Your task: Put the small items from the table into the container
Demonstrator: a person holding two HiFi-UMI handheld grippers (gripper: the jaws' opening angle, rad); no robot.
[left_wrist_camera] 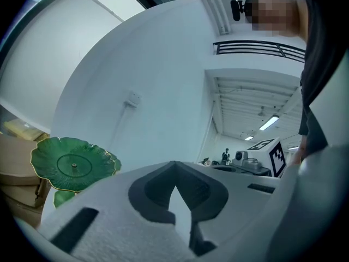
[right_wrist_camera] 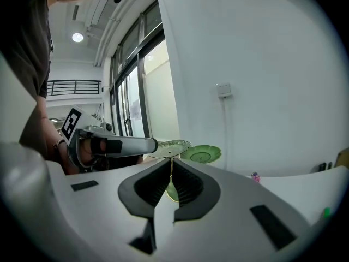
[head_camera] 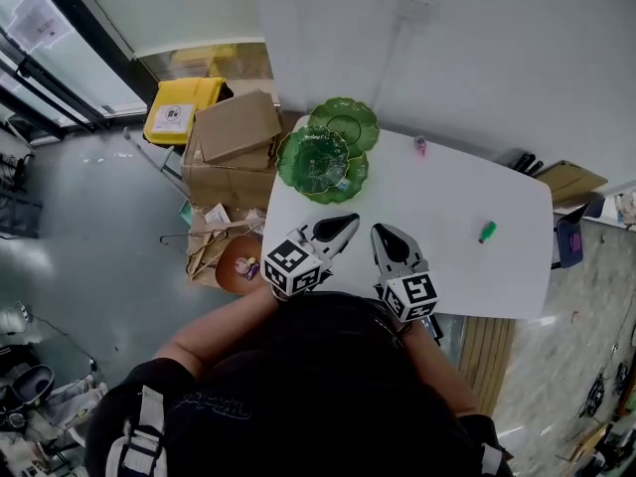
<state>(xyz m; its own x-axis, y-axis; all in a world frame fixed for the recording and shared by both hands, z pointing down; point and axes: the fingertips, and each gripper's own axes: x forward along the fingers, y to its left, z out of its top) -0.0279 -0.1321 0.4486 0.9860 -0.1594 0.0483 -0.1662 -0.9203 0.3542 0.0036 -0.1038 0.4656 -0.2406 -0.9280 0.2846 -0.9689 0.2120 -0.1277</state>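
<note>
white table [head_camera: 447,217]; near edge hidden by person [head_camera: 298,386]; pink item [head_camera: 420,146] indistinct

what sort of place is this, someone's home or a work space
Likely an industrial or office work space, not a home: a bare grey polished floor, brown cardboard boxes piled beside the white table, and tall dark-framed glass doors.

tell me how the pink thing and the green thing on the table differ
Colour: the pink item is pale pink, while the green item is bright green.
Place: the pink item lies by the table's far edge, close to the green plates. The green item lies farther right and nearer the person, well apart from the plates.
Both are small, lie loose on the white table, and are not yet in the plates.
</note>
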